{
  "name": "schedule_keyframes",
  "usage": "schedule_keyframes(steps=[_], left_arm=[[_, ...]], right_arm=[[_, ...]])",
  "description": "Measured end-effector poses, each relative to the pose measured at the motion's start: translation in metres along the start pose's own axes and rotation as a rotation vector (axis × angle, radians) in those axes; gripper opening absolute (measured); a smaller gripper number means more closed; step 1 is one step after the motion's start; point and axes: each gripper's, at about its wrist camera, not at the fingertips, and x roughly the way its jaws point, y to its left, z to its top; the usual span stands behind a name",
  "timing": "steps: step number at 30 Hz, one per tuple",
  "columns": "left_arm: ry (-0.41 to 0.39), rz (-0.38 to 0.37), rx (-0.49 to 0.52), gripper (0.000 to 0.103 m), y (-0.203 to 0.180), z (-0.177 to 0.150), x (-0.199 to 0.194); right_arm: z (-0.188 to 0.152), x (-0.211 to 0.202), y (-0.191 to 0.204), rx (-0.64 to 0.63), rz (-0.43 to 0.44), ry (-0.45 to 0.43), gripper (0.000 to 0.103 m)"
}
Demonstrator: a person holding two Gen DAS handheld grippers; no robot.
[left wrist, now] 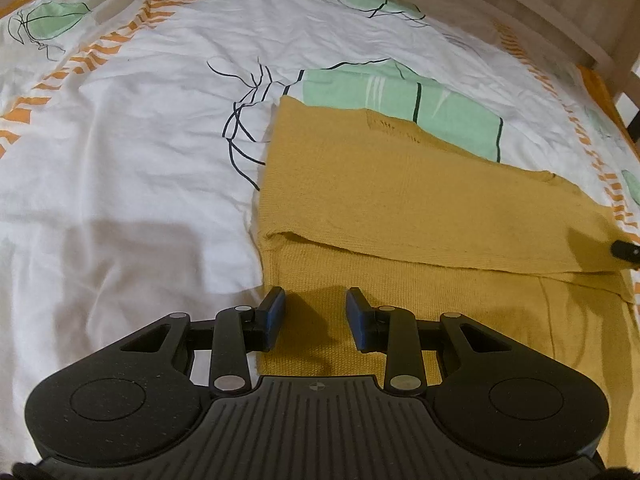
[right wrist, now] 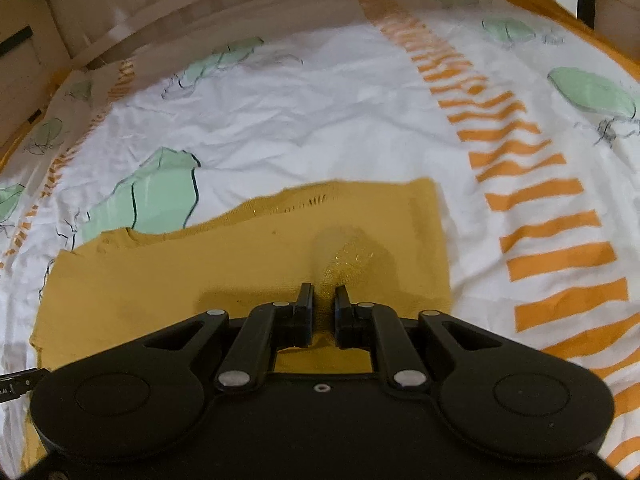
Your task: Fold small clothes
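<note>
A mustard-yellow knit garment (left wrist: 400, 200) lies on the bed, with one layer folded over another along a crease across its middle. My left gripper (left wrist: 316, 300) is open above the garment's near left edge, with nothing between its blue pads. My right gripper (right wrist: 324, 300) is shut on a pinch of the yellow garment (right wrist: 248, 256), which bunches up in front of its fingers. The tip of the right gripper (left wrist: 626, 250) shows at the right edge of the left wrist view, on the folded layer's corner.
The garment rests on a wrinkled white bedsheet (left wrist: 120, 160) printed with green shapes and orange stripes. A pale wooden bed frame (right wrist: 200, 4) runs along the far edge. An orange stripe band (right wrist: 540, 200) lies to the right of the garment.
</note>
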Motion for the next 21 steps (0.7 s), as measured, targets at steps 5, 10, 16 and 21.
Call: schedule_keyframes(steps=[5,10,16,21], left_arm=[[-0.006,-0.001,-0.002,0.032,0.001,0.001,-0.001],[0.001,0.001,0.01,0.032,0.0,0.001,0.001],[0.01,-0.001,0.009,0.033,0.0,0.0,0.004],[0.009,0.013,0.037,0.034,-0.003,-0.002,0.005]], right_arm=[[0.001,-0.022,0.006,-0.064,-0.043,-0.128,0.016],[-0.004,0.011,-0.01,-0.014,-0.073,0.014,0.032],[-0.013,0.013,-0.017,0.006,-0.113,0.004,0.053],[-0.021,0.007,-0.028,0.046,-0.175,-0.028,0.054]])
